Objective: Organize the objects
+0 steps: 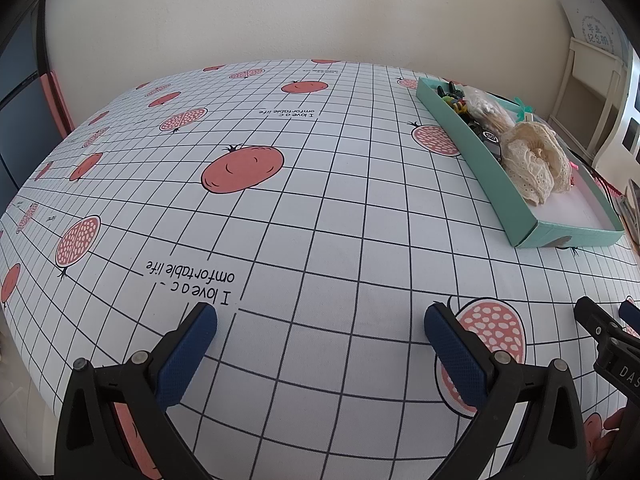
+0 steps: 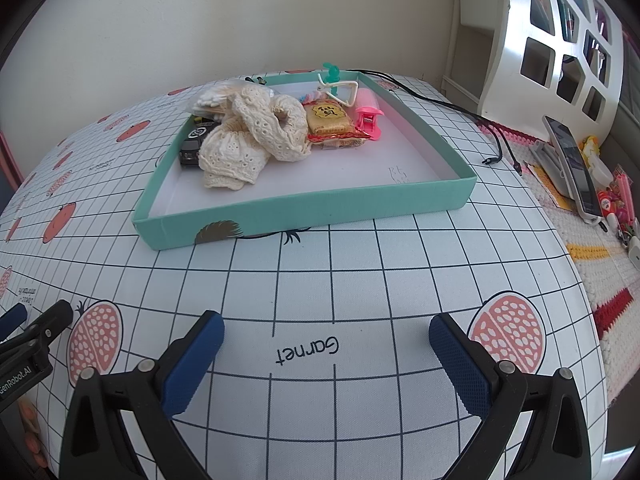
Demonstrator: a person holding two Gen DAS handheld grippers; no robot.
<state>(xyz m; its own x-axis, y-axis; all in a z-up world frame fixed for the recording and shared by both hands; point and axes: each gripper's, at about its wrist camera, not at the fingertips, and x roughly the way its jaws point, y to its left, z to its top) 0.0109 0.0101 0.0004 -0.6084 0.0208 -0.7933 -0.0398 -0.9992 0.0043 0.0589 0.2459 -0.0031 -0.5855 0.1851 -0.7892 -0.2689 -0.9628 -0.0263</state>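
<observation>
Fingers [image 1: 452, 344] [image 2: 456, 356] wide apart, both empty

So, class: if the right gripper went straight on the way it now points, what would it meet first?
The right gripper, open and empty, points across bare tablecloth at the teal tray. It would probably meet the tray's near wall first, though depth is uncertain.

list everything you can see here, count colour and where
box: 1, teal, on the tablecloth ahead of both grippers
lace cloth: 1, cream, in the box, left part
snack packet: 1, yellow, in the box, centre
hair clip: 1, pink, in the box beside the packet
tablecloth: 1, white grid with red fruit, over the table
cables: black, behind the box on the right
phone: 1, dark, propped beyond the table's right edge
left gripper: jaws open, empty
right gripper: jaws open, empty
</observation>
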